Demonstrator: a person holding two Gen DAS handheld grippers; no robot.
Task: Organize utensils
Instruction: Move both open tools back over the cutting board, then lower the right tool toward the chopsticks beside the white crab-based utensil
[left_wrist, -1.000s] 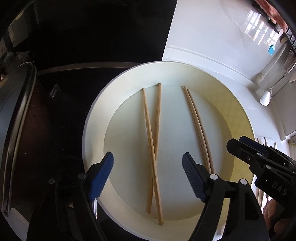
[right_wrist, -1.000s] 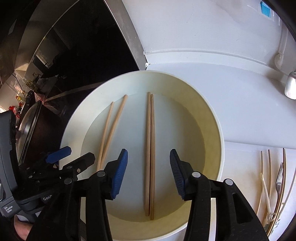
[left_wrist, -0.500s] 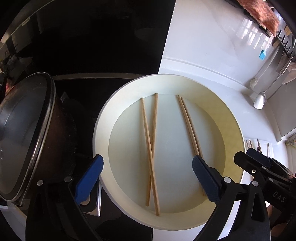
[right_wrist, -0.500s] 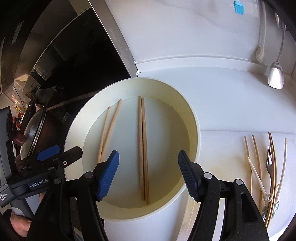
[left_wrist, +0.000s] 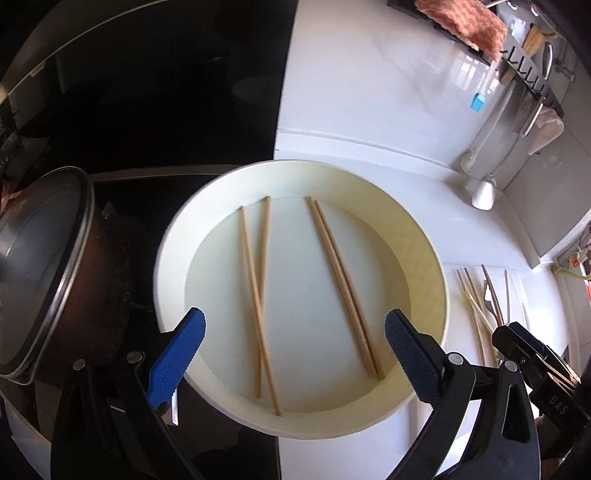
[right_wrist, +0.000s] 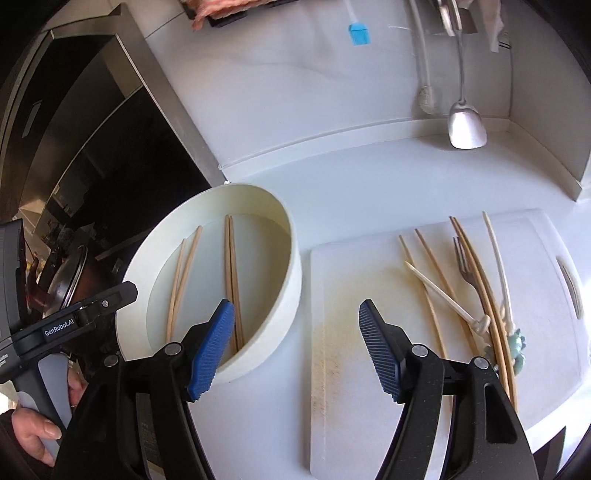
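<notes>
A cream round bowl holds a crossed pair of wooden chopsticks and a parallel pair. My left gripper hovers open above the bowl's near side with nothing between its fingers. In the right wrist view the bowl sits to the left. My right gripper hangs over the gap between bowl and white cutting board, its jaws opening and empty. On the board lie several wooden and white chopsticks and a fork.
A dark pot with a glass lid stands left of the bowl on the black cooktop. A ladle and a blue spatula hang on the white back wall. A person's hand holds the left gripper's handle.
Both grippers have widened and drawn back from the bowl. The right one has swung right, so the cutting board and its utensils have come into its view.
</notes>
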